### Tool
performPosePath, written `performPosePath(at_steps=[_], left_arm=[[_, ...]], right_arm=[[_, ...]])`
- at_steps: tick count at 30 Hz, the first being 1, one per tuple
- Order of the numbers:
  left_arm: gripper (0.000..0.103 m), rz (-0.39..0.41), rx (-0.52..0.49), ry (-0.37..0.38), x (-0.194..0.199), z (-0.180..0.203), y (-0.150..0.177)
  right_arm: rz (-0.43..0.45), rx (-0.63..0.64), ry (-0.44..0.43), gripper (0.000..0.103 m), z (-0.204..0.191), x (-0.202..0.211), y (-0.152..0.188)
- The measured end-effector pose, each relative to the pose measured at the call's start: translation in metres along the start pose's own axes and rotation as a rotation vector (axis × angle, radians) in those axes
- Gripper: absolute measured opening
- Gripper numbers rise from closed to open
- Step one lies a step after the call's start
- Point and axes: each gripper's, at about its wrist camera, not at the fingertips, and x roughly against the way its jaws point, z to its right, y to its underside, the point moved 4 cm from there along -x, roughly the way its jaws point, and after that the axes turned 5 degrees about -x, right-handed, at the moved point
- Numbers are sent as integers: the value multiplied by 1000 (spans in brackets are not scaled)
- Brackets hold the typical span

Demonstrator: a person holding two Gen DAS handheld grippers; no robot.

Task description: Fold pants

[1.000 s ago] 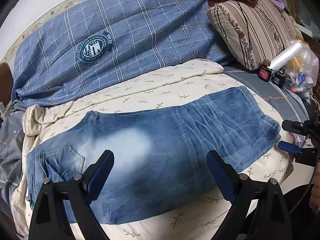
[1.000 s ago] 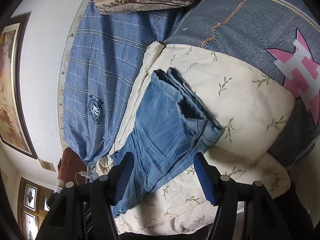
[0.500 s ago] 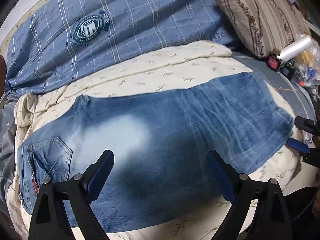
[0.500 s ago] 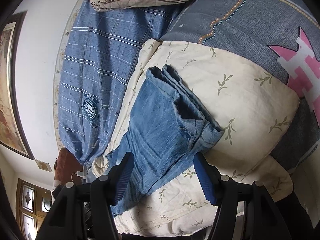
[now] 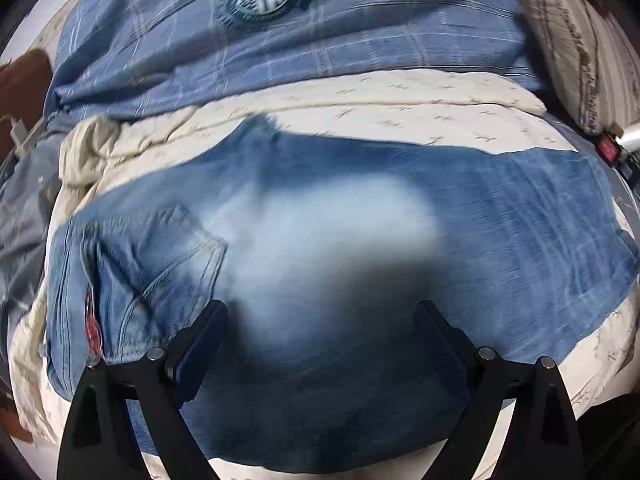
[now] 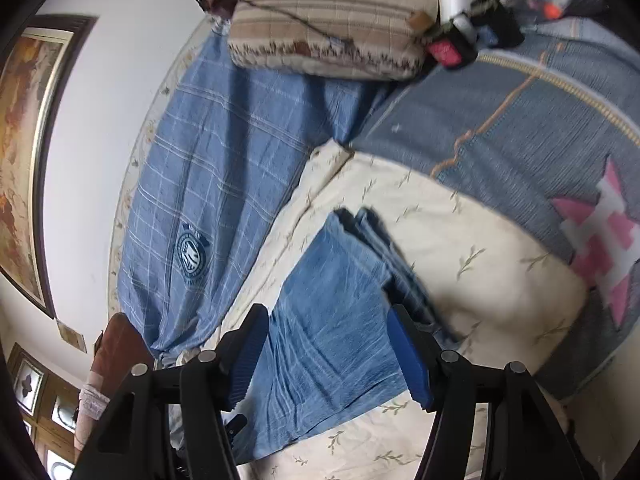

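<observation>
Left gripper [image 5: 320, 334] nearer now — jeans [image 5: 360, 240] under spread fingers [image 5: 200, 340]

You are working in a home bedroom. The evidence: a bed [image 6: 500, 280] made up with a cream leaf-print blanket [image 5: 400, 100], a blue checked duvet [image 6: 208, 168] bearing a round crest, and a grey patterned bedspread [image 6: 520, 120]. A striped pillow [image 6: 332, 16] lies at the head of the bed. A framed painting [image 6: 24, 140] hangs on the white wall [image 6: 104, 100]. Small personal items [image 6: 472, 28] sit beside the pillow. A wooden door with glass panes [image 6: 32, 392] appears at the lower left of the right wrist view.
</observation>
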Motion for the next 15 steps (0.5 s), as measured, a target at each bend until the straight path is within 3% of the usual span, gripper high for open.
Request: performPosePath(at_steps=[11, 15], left_arm=[[94, 1, -9, -12, -3, -5, 10], [94, 17, -19, 9, 5, -5, 12]], right_arm=[[-96, 52, 186, 64, 3, -36, 14], [-89, 93, 193, 64, -1, -33, 18]])
